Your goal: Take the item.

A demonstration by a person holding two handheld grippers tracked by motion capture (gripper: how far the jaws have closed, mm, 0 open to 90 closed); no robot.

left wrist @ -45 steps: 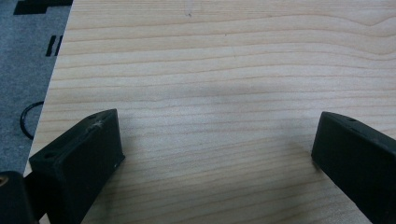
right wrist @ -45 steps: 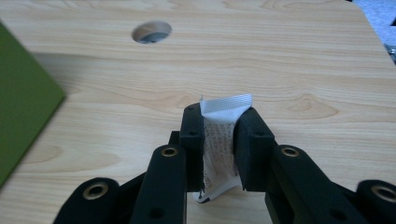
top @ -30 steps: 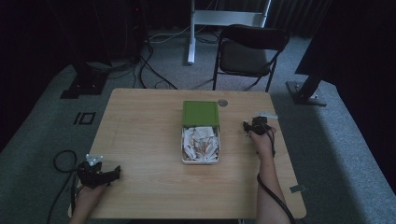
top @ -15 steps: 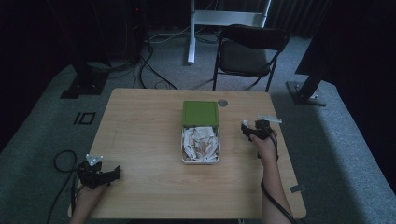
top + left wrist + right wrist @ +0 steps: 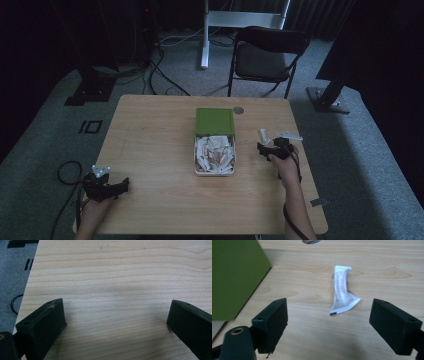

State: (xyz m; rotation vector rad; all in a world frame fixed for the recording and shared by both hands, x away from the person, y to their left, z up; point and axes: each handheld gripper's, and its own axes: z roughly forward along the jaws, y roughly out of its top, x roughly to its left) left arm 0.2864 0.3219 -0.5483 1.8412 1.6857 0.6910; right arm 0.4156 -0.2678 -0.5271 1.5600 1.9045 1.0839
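High view: a wooden table [image 5: 150,145] is being viewed from above, with an open tin [image 5: 214,156] of white packets at its centre and the tin's green lid [image 5: 215,121] standing at the far end. The right gripper [image 5: 263,148] is being held just right of the tin, its jaws spread apart and empty. A small white sachet [image 5: 263,135] is lying on the bare wood just beyond it, apart from the tin. The left gripper [image 5: 120,186] is being rested near the table's near left corner, well apart from everything else. Left gripper view: the left gripper [image 5: 115,320] is being shown with both black jaws set wide, nothing but bare wood grain being framed between them. Right gripper view: the right gripper [image 5: 328,320] is being shown wide open, with the sachet [image 5: 342,290] lying flat on the table [image 5: 387,270] beyond and between the jaws, touched by neither. The sachet is being seen as a narrow white strip, pinched at the middle and flared at both ends, with fine grey print along its length and its near end slightly curled. The green lid [image 5: 234,275] is being seen at the left edge.
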